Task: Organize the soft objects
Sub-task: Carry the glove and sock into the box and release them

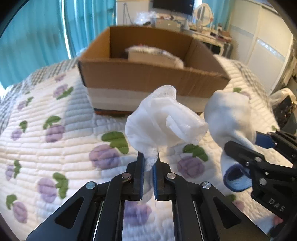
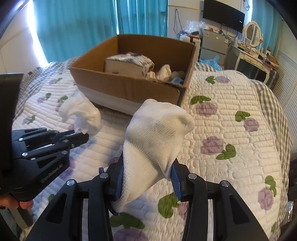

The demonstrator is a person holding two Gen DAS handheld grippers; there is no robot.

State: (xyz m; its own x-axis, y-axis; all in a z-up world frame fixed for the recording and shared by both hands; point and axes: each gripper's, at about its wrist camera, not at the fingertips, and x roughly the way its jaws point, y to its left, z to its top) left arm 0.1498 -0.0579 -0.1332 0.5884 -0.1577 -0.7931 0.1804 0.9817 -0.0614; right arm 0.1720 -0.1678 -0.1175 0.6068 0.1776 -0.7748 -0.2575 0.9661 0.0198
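Observation:
My left gripper (image 1: 149, 157) is shut on a white crumpled tissue-like cloth (image 1: 163, 118) and holds it above the quilt; it also shows in the right wrist view (image 2: 81, 113). My right gripper (image 2: 148, 166) is shut on a white mesh sock (image 2: 154, 139) with a blue cuff, which also shows in the left wrist view (image 1: 230, 118). Both are held in the air, side by side, in front of an open cardboard box (image 1: 148, 74) (image 2: 130, 87) that holds a folded patterned item (image 2: 128, 64) and small white soft things (image 2: 165, 71).
A white quilt with purple flowers (image 2: 232, 139) covers the bed. Teal curtains (image 2: 74, 27) hang behind. A desk with a mirror (image 2: 252, 37) and a monitor (image 2: 222, 14) stand at the back right.

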